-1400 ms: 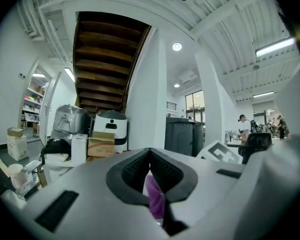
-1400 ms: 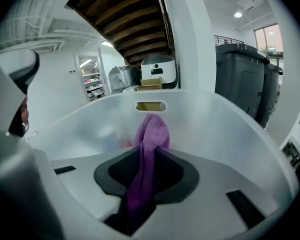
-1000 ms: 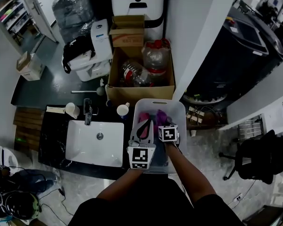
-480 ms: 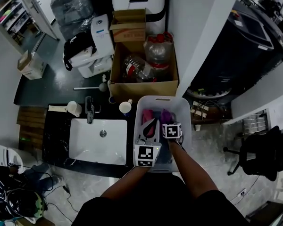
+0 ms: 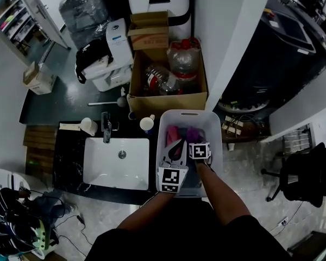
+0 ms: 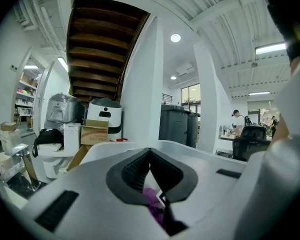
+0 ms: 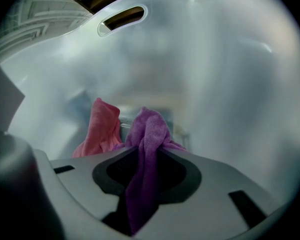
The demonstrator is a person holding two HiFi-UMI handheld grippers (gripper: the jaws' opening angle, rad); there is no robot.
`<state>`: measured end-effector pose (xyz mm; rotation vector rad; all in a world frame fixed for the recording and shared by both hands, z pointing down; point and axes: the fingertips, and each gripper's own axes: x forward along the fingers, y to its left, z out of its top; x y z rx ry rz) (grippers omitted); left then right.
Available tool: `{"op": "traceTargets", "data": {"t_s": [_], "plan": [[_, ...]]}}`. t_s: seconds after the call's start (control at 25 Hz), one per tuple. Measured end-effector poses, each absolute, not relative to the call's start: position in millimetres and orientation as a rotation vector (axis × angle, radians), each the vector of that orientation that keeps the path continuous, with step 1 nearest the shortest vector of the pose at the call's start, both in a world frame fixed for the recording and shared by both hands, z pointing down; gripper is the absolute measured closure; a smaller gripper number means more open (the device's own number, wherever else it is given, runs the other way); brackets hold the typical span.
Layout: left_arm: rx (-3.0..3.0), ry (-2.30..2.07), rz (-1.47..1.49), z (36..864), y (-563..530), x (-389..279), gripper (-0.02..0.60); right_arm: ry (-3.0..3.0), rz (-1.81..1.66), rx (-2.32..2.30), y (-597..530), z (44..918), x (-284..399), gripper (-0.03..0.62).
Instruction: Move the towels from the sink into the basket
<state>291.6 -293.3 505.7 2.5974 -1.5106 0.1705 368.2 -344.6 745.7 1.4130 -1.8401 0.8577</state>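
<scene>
Nearly done, prob.: white rectangular sink [image 5: 106,170], left of left gripper [image 6: 150,154], is showing no towels. White plastic basket [image 7: 200,59] is enclosing both tips, w/ pink cloth towel [image 7: 101,126] lying just beyond. Purple fuzzy towel [image 7: 147,134] is hanging btwn jaws of right gripper [image 7: 146,156], which have just been opening, gap narrow. Left gripper is pinching a purple corner, jaws together. Only release is remaining.

A workplace utility corner: sink [image 5: 106,165] at nine o'clock, cardboard box [image 5: 165,106] of bottles [image 5: 157,80] at twelve, office chair [image 5: 299,170] at three.
</scene>
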Motion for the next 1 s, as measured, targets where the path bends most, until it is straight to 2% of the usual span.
{"op": "traceTargets", "data": {"t_s": [0.24,1.0], "plan": [[2.606,-1.503,0.202,508.5,-291.2,292.4,0.569,-1.868,0.95,1.396,-347.2,734.4,358.5,0.38],[2.601,-1.52,-0.001,448.6,-281.6,269.4,0.569,-2.271,0.754,1.401,-316.4,591.7,323.7,0.375]]}}
